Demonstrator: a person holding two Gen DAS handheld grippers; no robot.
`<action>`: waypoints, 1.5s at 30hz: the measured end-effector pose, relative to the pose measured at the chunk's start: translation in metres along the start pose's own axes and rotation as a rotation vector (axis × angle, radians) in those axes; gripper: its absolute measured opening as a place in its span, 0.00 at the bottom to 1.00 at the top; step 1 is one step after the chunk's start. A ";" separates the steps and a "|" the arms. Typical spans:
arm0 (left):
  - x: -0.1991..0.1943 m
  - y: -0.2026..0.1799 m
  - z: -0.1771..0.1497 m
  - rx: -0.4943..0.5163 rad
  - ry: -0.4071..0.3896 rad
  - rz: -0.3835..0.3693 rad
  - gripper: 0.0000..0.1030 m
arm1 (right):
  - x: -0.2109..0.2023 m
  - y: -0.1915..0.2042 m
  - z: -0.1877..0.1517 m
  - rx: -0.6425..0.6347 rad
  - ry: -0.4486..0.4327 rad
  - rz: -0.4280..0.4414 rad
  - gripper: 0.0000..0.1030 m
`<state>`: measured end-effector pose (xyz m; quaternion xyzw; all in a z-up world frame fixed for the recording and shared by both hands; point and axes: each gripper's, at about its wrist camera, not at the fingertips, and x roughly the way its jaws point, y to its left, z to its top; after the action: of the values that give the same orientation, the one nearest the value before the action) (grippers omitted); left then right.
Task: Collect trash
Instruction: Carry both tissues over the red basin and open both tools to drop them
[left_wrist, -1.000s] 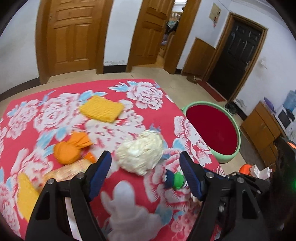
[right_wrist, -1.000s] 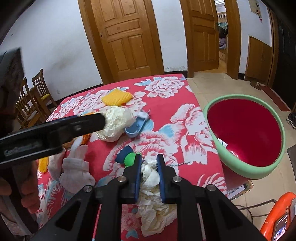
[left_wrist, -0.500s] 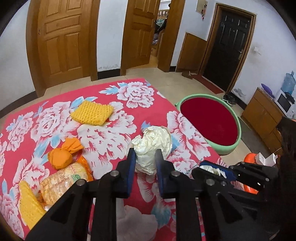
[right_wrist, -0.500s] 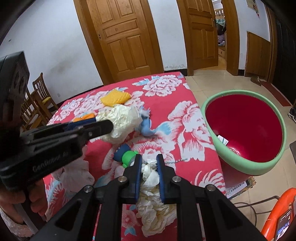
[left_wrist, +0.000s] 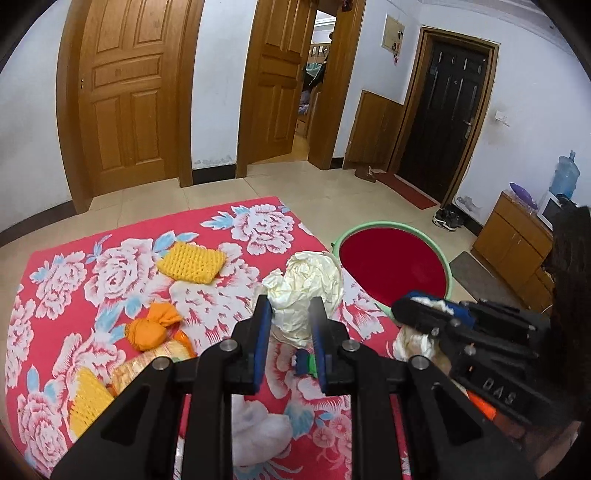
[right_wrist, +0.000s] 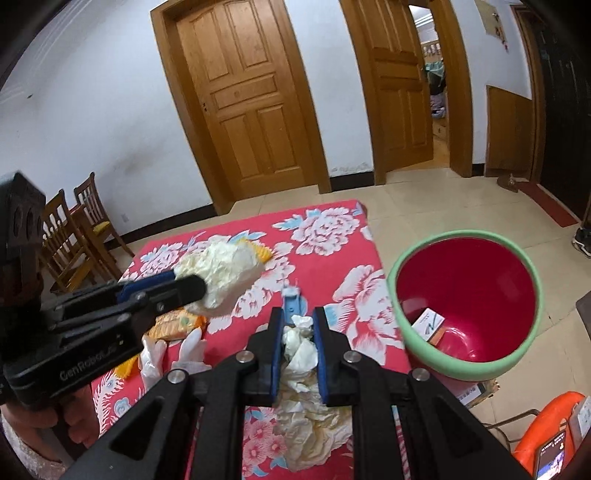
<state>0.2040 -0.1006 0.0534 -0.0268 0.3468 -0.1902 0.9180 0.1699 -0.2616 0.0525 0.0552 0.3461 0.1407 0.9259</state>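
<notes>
Left tongs (left_wrist: 290, 317) clamped on a cream crumpled plastic wad (left_wrist: 306, 284), held up over the right edge of the counter (left_wrist: 74, 280), close to the bin. Right tongs (right_wrist: 298, 334) clamped on a white crumpled tissue wad (right_wrist: 301, 347), its loose tail hanging down over the counter's near right corner. Same tissue wad seen from the left wrist camera, pinched in the right tongs' blue pads. Red bin with green rim (right_wrist: 537, 280) stood on the floor just off the counter's right edge, a small white card (right_wrist: 428, 321) lying inside on its bottom. Left on the red floral cloth: yellow knitted pad (left_wrist: 191, 263) toward the far middle, orange knotted bag (left_wrist: 151, 328) and a snack packet (right_wrist: 177, 321) nearer the left, another yellow piece (left_wrist: 86, 402) at the near left edge, white glove (right_wrist: 173, 354) near the front edge, blue-and-green cap piece (left_wrist: 306, 363) just under the left tongs, small blue clip-like item (right_wrist: 291, 301) beyond the right tongs. Unclear whether either wad touched the cloth. Hand (right_wrist: 77, 413) gripped the left tool's handle at lower left in the right wrist view.
</notes>
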 end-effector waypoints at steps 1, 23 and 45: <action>0.001 -0.001 -0.001 0.003 0.002 0.005 0.20 | -0.001 -0.002 0.000 0.004 -0.003 -0.006 0.16; 0.030 -0.096 0.010 0.127 0.004 -0.151 0.20 | -0.059 -0.078 -0.008 0.103 -0.078 -0.255 0.16; 0.114 -0.133 0.039 0.142 0.094 -0.117 0.20 | -0.016 -0.141 0.011 0.157 -0.049 -0.288 0.16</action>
<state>0.2633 -0.2693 0.0355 0.0274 0.3731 -0.2686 0.8876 0.1971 -0.4006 0.0430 0.0805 0.3378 -0.0224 0.9375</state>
